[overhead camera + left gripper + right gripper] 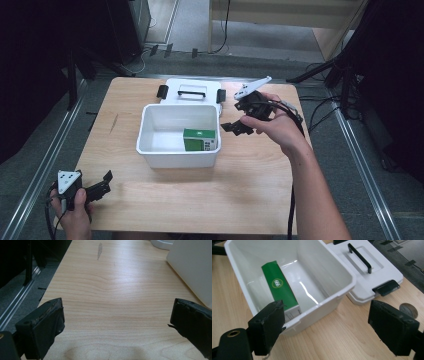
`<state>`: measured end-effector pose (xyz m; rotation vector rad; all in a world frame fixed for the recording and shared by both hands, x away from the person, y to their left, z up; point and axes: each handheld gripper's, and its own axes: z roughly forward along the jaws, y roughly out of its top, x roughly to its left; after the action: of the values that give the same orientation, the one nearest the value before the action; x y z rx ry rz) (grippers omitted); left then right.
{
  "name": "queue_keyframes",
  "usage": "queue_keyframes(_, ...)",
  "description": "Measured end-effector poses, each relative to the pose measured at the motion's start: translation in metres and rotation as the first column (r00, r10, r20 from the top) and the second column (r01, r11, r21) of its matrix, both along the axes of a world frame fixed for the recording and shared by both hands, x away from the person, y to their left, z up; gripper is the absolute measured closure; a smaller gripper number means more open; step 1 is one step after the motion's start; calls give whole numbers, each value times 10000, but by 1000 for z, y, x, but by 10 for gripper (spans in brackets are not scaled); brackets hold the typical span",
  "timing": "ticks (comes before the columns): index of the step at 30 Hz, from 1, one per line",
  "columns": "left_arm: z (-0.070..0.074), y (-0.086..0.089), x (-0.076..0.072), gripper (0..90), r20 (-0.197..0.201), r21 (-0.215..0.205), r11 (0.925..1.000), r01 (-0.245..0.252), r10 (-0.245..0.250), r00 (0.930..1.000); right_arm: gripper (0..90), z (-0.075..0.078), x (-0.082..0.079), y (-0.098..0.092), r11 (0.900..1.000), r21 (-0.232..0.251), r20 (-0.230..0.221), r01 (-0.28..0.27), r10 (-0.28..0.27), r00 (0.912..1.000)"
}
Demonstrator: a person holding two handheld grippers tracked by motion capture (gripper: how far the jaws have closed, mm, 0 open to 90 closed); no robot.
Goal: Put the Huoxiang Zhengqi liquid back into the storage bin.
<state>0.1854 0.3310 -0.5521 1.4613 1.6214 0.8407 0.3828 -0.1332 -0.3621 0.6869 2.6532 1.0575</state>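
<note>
green box (280, 288) in bin (342, 291), beside right gripper (325, 328)

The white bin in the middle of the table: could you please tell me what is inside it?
Inside the white bin lies one green box against the wall nearer the person. The rest of the floor shows bare; the near wall hides the strip right behind it.

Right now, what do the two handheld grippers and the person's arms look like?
Both are black. The left gripper carries a grey three-cornered plate; its blocky pads look worn. The right gripper trails black cable along a bare forearm. No sleeves in view.
</note>
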Motion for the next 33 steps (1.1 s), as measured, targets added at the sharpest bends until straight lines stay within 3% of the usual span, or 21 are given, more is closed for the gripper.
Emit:
queue_keyframes(4, 0, 0, 0, 0, -14, 20, 10000, -2, 2, 10000, 142, -6, -1, -10, 9989, 183, 17, 425, -426, 9991)
queue_keyframes(12, 0, 0, 0, 0, 5, 23, 10000, 8, -8, 10000, 142, -33, -7, -29, 9918, 360, 115, 1224, -1228, 9924)
queue_keyframes(14, 0, 0, 0, 0, 1, 37, 10000, 12, -12, 10000, 142, -40, -8, -33, 9876, 455, 184, 1504, -1514, 9883)
queue_keyframes(15, 0, 0, 0, 0, 2, 36, 10000, 10, -10, 10000, 141, -47, -9, -38, 9799, 660, 293, 1883, -1905, 9812)
queue_keyframes(16, 0, 0, 0, 0, 2, 36, 10000, 10, -10, 10000, 141, -47, -9, -38, 9799, 660, 293, 1883, -1905, 9812)
queue_keyframes(17, 0, 0, 0, 0, 1, 30, 10000, 7, -7, 10000, 141, -52, -10, -42, 9697, 852, 356, 2288, -2325, 9719)
queue_keyframes(18, 0, 0, 0, 0, -1, 35, 10000, 10, -10, 10000, 141, -56, -10, -44, 9641, 943, 431, 2483, -2532, 9665)
queue_keyframes(19, 0, 0, 0, 0, -1, 35, 10000, 10, -10, 10000, 141, -56, -10, -44, 9641, 943, 431, 2483, -2532, 9665)
queue_keyframes(20, 0, 0, 0, 0, -7, 26, 10000, 20, -20, 10000, 142, -58, -11, -47, 9569, 1035, 504, 2715, -2777, 9594)
queue_keyframes(21, 0, 0, 0, 0, 1, 32, 10000, 19, -19, 10000, 142, -64, -11, -51, 9420, 1291, 685, 3097, -3201, 9449)
queue_keyframes(22, 0, 0, 0, 0, 1, 32, 10000, 19, -19, 10000, 142, -64, -11, -51, 9420, 1291, 685, 3097, -3201, 9449)
queue_keyframes(24, 0, 0, 0, 0, 1, 29, 10000, 17, -17, 10000, 142, -69, -12, -55, 9268, 1475, 819, 3453, -3594, 9296)
queue_keyframes(25, 0, 0, 0, 0, 9, 26, 10000, 9, -9, 10000, 142, -74, -14, -60, 9120, 1610, 1017, 3773, -3956, 9128)
queue_keyframes(26, 0, 1, 0, 0, -2, 26, 10000, 15, -15, 10000, 142, -74, -14, -60, 9120, 1610, 1017, 3773, -3956, 9128)
queue_keyframes(27, 0, 1, 0, 0, -6, 21, 10000, 18, -18, 10000, 142, -79, -15, -65, 8965, 1790, 1061, 4052, -4270, 8980)
queue_keyframes(28, 0, 1, 0, 0, -6, 21, 10000, 18, -18, 10000, 142, -79, -15, -65, 8965, 1790, 1061, 4052, -4270, 8980)
queue_keyframes(29, 0, 0, 0, 0, -9, -12, 10000, 5, -5, 10000, 142, -85, -18, -70, 8820, 1967, 1159, 4282, -4546, 8831)
queue_keyframes(30, 0, 0, 0, 0, -9, -12, 10000, 5, -5, 10000, 142, -87, -19, -73, 8747, 2050, 1213, 4392, -4680, 8754)
queue_keyframes(31, 0, 0, 0, 0, -7, -12, 10000, 3, -3, 10000, 142, -87, -19, -73, 8747, 2050, 1213, 4392, -4680, 8754)
queue_keyframes(33, 0, 0, 0, 0, -10, -6, 10000, 9, -9, 10000, 141, -96, -23, -82, 8567, 2229, 1287, 4652, -4988, 8571)
